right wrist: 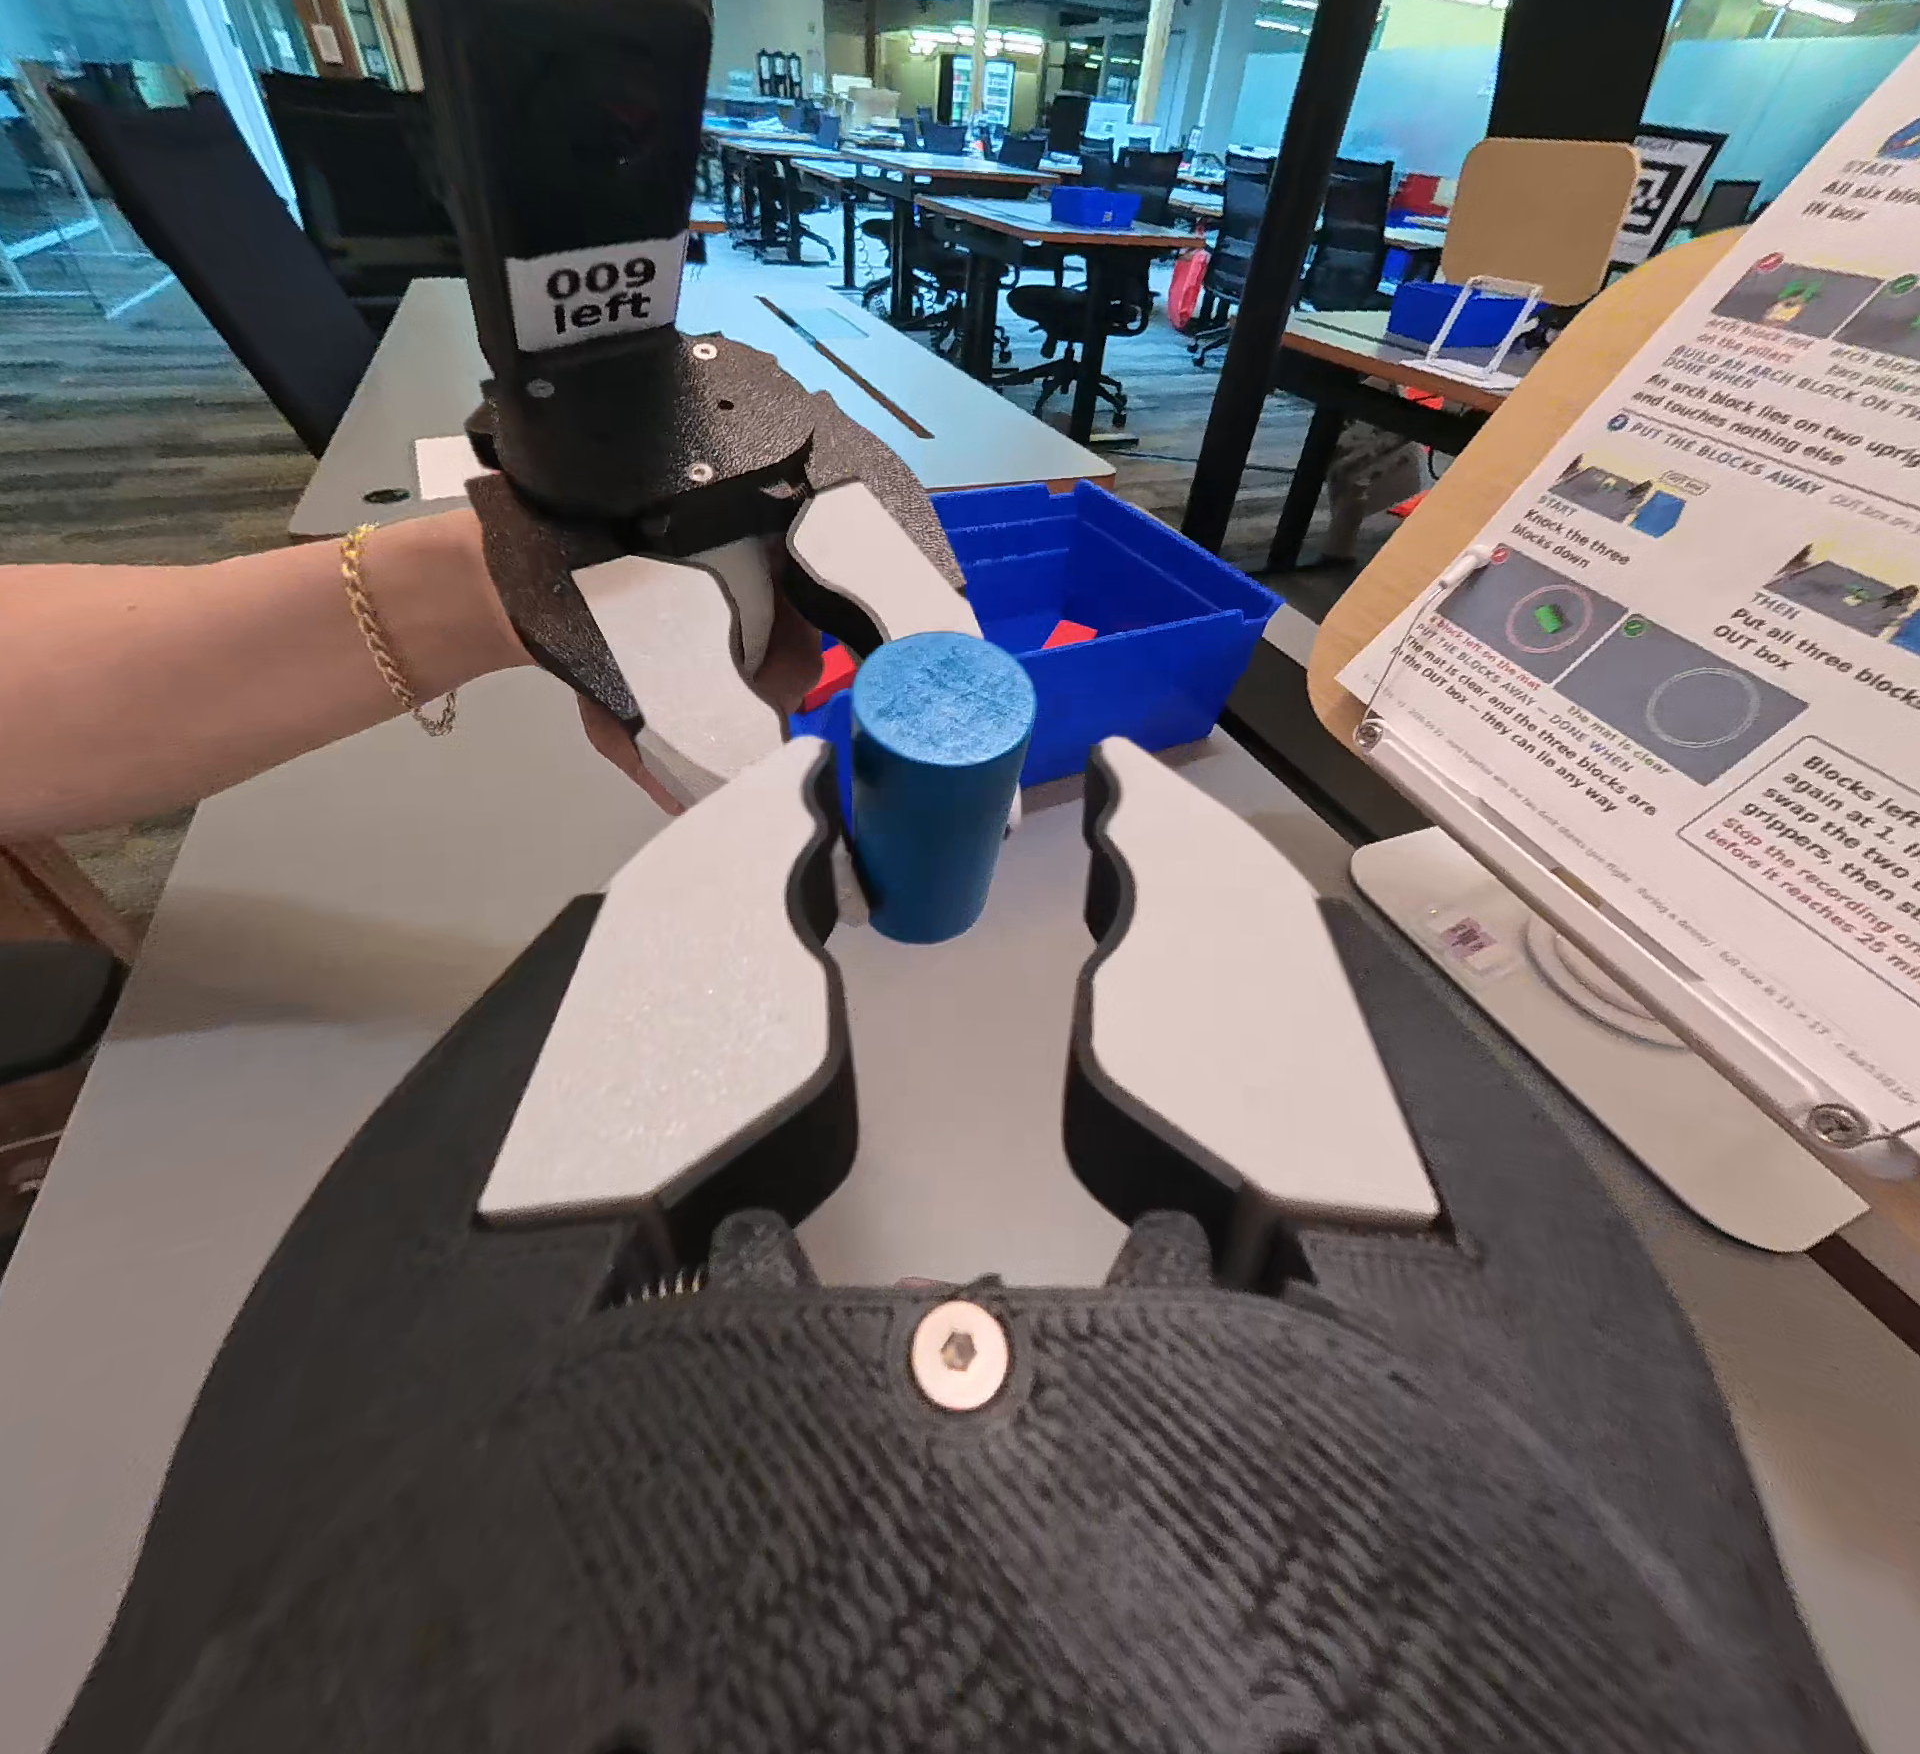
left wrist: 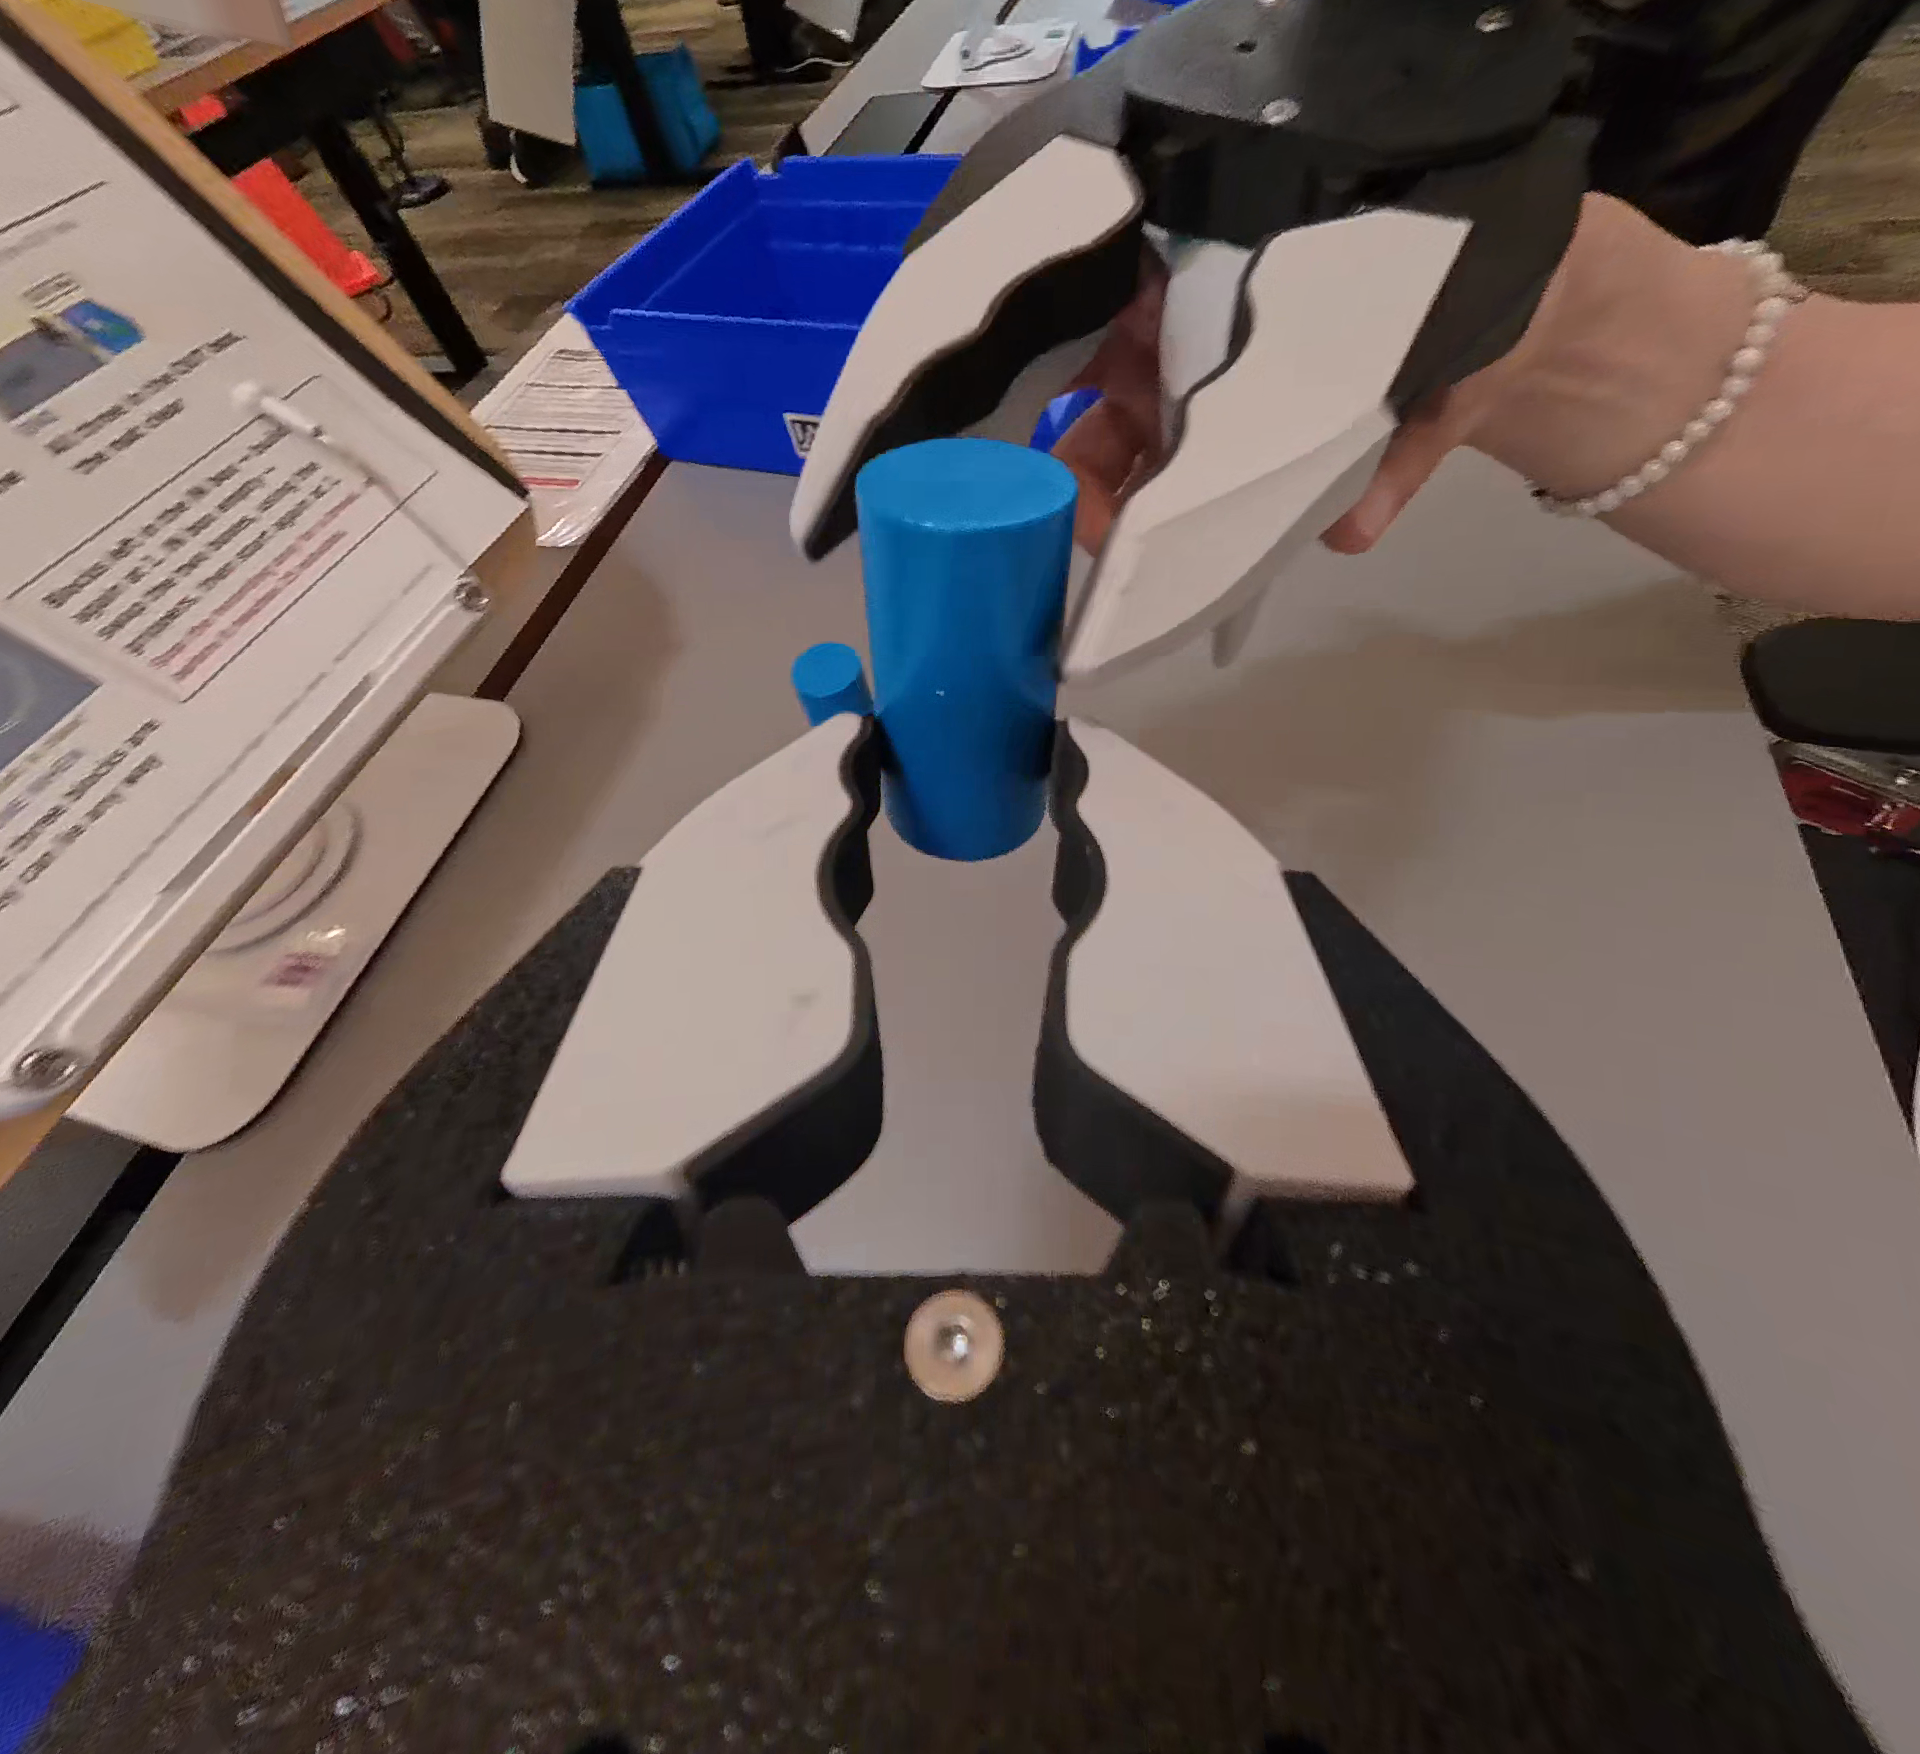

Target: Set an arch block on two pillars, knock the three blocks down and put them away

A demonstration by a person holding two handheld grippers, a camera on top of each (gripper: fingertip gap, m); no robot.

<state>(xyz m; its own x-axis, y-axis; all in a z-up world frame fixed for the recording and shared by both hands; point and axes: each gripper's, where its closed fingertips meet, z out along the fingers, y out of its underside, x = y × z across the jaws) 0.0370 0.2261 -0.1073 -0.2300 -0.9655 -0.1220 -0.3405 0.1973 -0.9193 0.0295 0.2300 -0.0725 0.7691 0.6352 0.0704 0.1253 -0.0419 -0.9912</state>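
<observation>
A large blue cylinder (left wrist: 961, 655) stands upright over the grey table (left wrist: 1403, 821); whether its base touches the table I cannot tell. My left gripper (left wrist: 966, 743) is shut on its lower part, a fingertip pressed against each side. My right gripper (right wrist: 961, 759) is open around the same cylinder (right wrist: 940, 800) from the opposite side: its left finger (right wrist: 727, 925) touches it, while a gap shows at the right one. In the left wrist view the right gripper (left wrist: 940, 603) straddles the cylinder's top. A small blue cylinder (left wrist: 831, 681) stands just behind, to the left.
A blue bin (left wrist: 727, 322) sits beyond the cylinder in the left wrist view. Another blue bin (right wrist: 1122, 624) holding red blocks (right wrist: 1070, 634) sits beyond it in the right wrist view. A tilted instruction board (left wrist: 208, 561) on a white stand (right wrist: 1507, 977) borders one table side. My left and right fingertips are right by each other.
</observation>
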